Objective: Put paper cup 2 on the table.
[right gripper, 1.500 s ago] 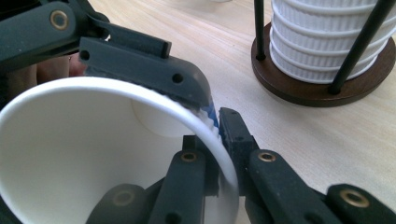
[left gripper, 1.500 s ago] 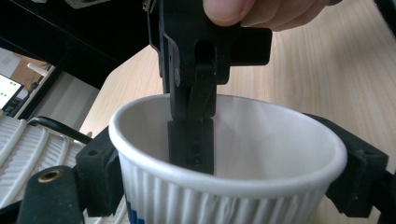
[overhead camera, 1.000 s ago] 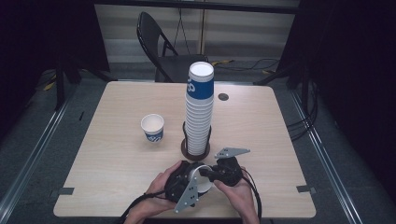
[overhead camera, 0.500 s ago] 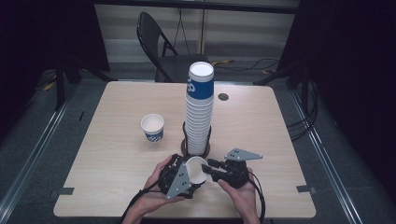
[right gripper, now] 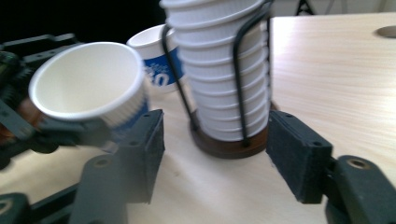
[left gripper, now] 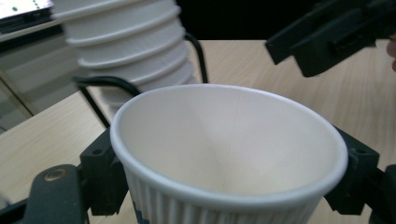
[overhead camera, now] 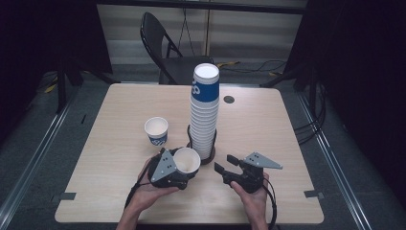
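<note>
A: State the position of the held cup.

B: The cup (overhead camera: 187,160) sits between the jaws of the left gripper (overhead camera: 178,168), mouth up and tilted slightly. In the high view it lies just in front of the stack (overhead camera: 205,112), near the table's near edge. In the left gripper view the cup's rim (left gripper: 229,140) spans the frame, with a black pad against the ribbed wall on each side.

A: Left gripper condition?

B: Clamped on the cup. Both pads press on its wall below the rim.

A: Right gripper condition?

B: The right gripper (overhead camera: 224,166) is released. Its jaws have just been opening, and nothing is between them. In the right gripper view the two pads stand well apart; beyond the gap are the base (right gripper: 229,142) and the lower cups of the stack. The cup is at the left of that view, apart from the nearer pad.

A: Describe the stack.

B: Tall column of nested ribbed cups, upright in a wire holder (right gripper: 239,79) on a round dark base. The top cup carries a blue band.

A: Other items on the table (overhead camera: 268,129)?

B: One single cup (overhead camera: 156,131), upright, left of the stack and well apart from both grippers. A small round hole (overhead camera: 229,99) is in the tabletop behind the stack. A folding chair (overhead camera: 165,45) stands beyond the far edge.

A: Hand placement?

B: Each hand grips its gripper from the near edge, left hand (overhead camera: 148,191), right hand (overhead camera: 253,199).
</note>
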